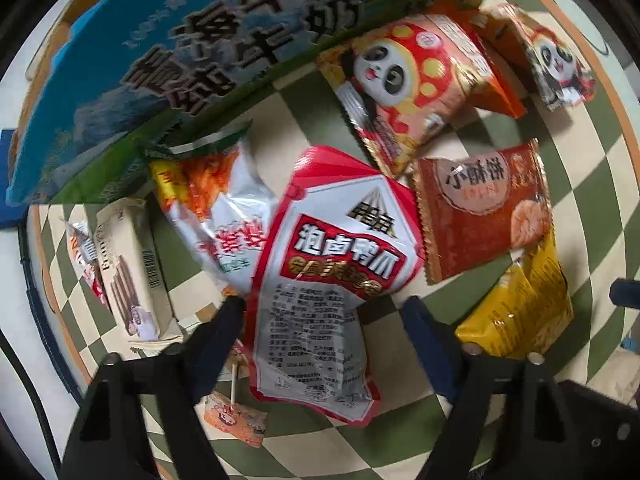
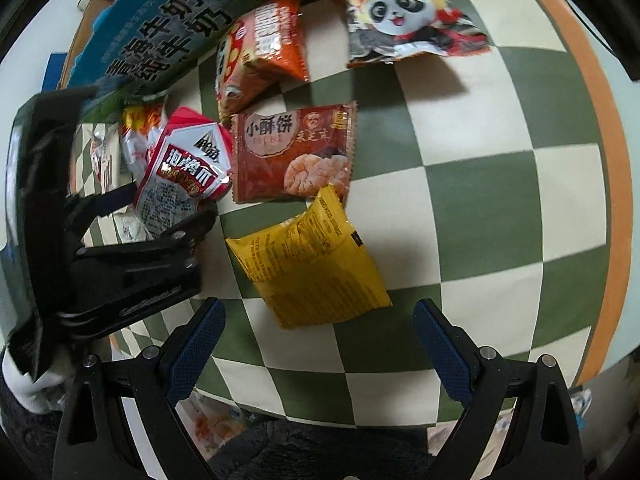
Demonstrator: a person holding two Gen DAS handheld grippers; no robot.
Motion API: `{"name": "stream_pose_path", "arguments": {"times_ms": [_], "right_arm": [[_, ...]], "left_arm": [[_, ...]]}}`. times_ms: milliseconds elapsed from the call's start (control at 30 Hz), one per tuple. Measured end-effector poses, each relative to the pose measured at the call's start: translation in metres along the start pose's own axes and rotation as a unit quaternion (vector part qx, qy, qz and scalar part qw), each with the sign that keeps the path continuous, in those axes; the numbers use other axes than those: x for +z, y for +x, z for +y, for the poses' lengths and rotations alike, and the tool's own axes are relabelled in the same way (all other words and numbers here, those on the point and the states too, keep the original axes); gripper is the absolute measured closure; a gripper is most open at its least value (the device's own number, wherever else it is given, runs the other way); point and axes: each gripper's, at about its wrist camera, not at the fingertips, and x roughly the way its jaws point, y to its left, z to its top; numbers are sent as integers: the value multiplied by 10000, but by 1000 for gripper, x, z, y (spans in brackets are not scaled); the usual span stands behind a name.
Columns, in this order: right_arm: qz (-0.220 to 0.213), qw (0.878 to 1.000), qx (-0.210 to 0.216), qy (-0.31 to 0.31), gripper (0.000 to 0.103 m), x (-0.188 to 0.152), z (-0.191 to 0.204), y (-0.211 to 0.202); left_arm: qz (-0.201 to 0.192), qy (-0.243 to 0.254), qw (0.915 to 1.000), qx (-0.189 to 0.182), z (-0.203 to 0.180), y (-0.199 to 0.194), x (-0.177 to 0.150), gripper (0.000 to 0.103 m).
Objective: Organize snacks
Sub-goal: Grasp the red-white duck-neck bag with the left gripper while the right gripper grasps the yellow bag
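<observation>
the left gripper (image 1: 322, 308) is seen straddling the red-and-white pouch (image 1: 332, 264) near the middle of the checked table (image 2: 460, 208), its jaws part-open and not yet pressed on the foil, so nothing is held. the right gripper (image 2: 320, 320) is held wide and empty just short of the yellow packet (image 2: 308, 264). a pick-up step is judged to be in hand; a closing of the left jaws on the pouch is called for next. beyond, the orange biscuit packet (image 2: 292, 156) and two panda packets (image 1: 400, 84) are spread toward the milk carton (image 1: 180, 60) at the far edge.
</observation>
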Motion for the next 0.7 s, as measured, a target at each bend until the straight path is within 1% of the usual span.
{"name": "stream_pose_path", "arguments": {"times_ms": [33, 100, 167, 200, 300, 433, 500, 567, 633, 667, 700], "right_arm": [[20, 10000, -16, -75, 6, 0, 2, 1], [66, 9997, -43, -228, 6, 0, 7, 3], [117, 9993, -77, -340, 6, -1, 11, 7], [138, 9992, -86, -373, 6, -2, 13, 9], [199, 9988, -107, -437, 6, -2, 18, 16], [235, 9986, -141, -463, 6, 0, 23, 27], [242, 9983, -187, -486, 6, 0, 23, 33], [242, 9981, -211, -523, 6, 5, 23, 38], [253, 9978, -233, -562, 6, 5, 26, 43], [262, 9976, -235, -596, 6, 5, 27, 44], [267, 9973, -267, -622, 6, 8, 28, 46]], "left_arm": [[-39, -83, 9999, 57, 1, 0, 0, 41], [-35, -264, 9996, 42, 11, -2, -3, 57], [64, -475, 9987, -150, 21, -3, -11, 61], [137, -594, 9979, -232, 26, -2, -16, 61], [196, -782, 9966, -165, 35, 0, -29, 61], [354, -1040, 9936, -275, 47, 5, -44, 61], [394, -1084, 9927, -340, 52, 8, -48, 59], [409, -1064, 9929, -328, 57, 12, -46, 58], [493, -1030, 9930, -318, 58, 20, -40, 53], [533, -1018, 9930, -286, 52, 22, -36, 48], [565, -1007, 9930, -254, 50, 26, -31, 47]]}}
